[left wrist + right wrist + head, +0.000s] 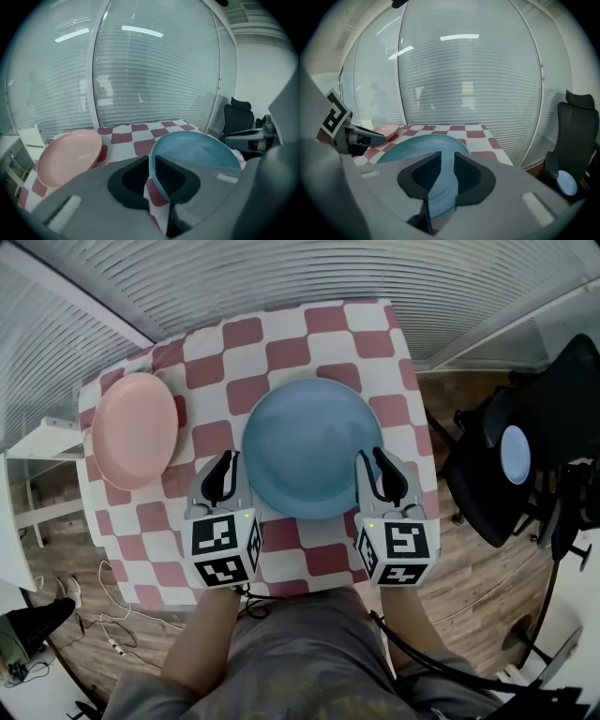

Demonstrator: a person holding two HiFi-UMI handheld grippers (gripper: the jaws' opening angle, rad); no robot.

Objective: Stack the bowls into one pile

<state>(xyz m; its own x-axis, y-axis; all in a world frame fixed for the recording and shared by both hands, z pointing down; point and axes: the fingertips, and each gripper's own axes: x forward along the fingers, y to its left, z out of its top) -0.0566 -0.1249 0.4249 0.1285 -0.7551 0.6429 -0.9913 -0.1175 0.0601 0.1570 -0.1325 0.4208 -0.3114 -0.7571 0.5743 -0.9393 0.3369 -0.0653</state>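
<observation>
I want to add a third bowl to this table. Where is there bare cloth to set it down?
Bare cloth lies along the far edge, beyond the blue bowl, and in a strip along the near edge. Crowded: the gap between pink bowl and blue bowl, where the left gripper sits.

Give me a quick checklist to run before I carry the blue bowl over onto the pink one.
1. Left gripper grip: ok, jaws closed on the blue bowl at its left rim.
2. Right gripper grip: ok, the right rim sits pinched between its jaws.
3. Blue bowl empty: ok, nothing in it.
4. Pink bowl ready: ok, upright and empty at the table's left side.
5. Path across: ok, only bare checkered table between the two bowls.
6. Blue bowl lifted clear of the table: cannot tell.
</observation>
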